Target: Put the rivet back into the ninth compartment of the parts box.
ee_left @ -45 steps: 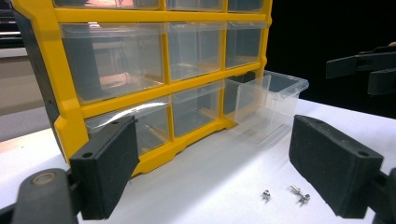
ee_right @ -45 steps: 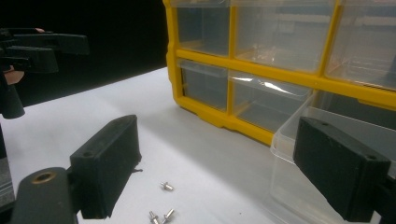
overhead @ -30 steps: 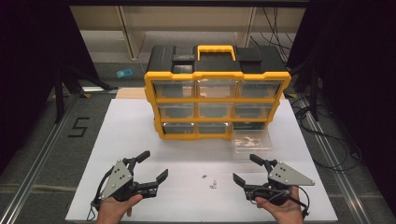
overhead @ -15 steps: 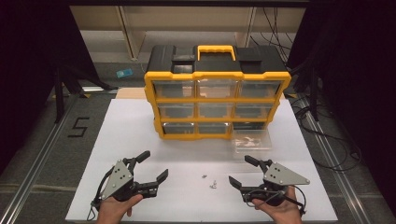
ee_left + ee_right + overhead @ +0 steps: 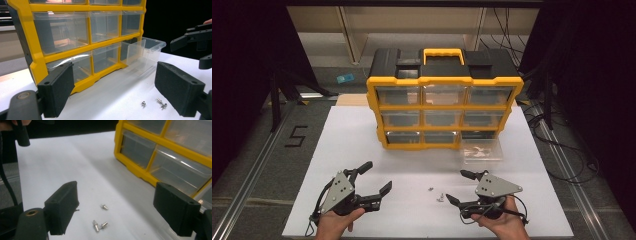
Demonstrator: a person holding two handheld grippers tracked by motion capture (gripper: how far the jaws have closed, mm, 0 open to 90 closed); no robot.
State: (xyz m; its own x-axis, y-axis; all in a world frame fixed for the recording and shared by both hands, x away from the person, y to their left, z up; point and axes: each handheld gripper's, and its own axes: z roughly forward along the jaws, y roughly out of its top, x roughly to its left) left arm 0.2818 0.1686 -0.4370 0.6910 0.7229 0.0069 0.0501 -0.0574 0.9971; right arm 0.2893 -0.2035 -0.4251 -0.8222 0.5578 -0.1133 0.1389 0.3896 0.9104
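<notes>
From above, the left gripper [image 5: 371, 179] and right gripper [image 5: 460, 187] sit released low in frame flanking small screws [image 5: 436, 194] on the white tabletop [image 5: 412, 160], while both gripper views show screws [image 5: 153, 102] [image 5: 100, 220] between spread fingers, the yellow organizer [image 5: 82, 37] [image 5: 160, 150] across the upper frame.

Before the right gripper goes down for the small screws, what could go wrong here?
1. The screws are tiny and lie close together, while the right gripper has wide flat jaws; it may pinch two at once or flick one away.
2. The clear drawer stands pulled out of the yellow organizer, beside that gripper; a careless swing could knock it.
</notes>
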